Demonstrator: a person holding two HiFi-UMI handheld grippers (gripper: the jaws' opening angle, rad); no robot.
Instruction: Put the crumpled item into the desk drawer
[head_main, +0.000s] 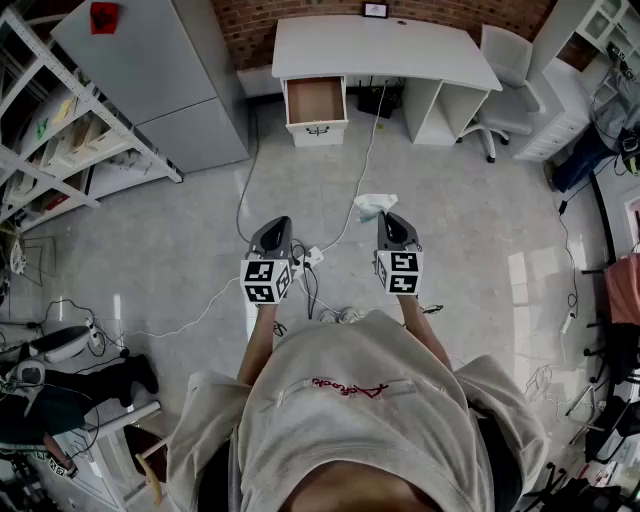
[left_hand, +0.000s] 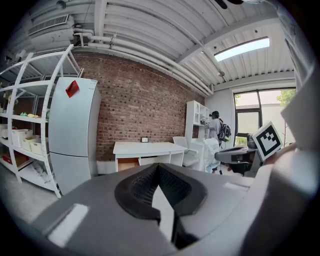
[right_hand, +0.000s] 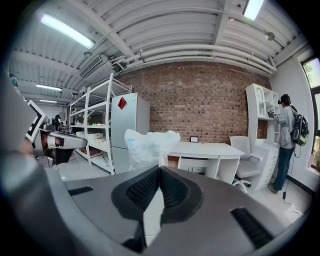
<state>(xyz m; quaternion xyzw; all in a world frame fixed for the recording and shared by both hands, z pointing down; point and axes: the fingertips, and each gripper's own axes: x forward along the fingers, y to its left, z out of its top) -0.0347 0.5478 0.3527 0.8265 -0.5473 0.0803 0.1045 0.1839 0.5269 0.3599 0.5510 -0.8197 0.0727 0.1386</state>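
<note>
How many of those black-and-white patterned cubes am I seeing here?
2: one marker cube sits on the left gripper, the other on the right gripper, which grips the crumpled plastic bag. None seems hidden.

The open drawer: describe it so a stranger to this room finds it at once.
A white desk stands against the brick wall at the room's far end. The drawer is at its left end in the head view, the only part pulled out, its brown inside showing against all that white.
</note>
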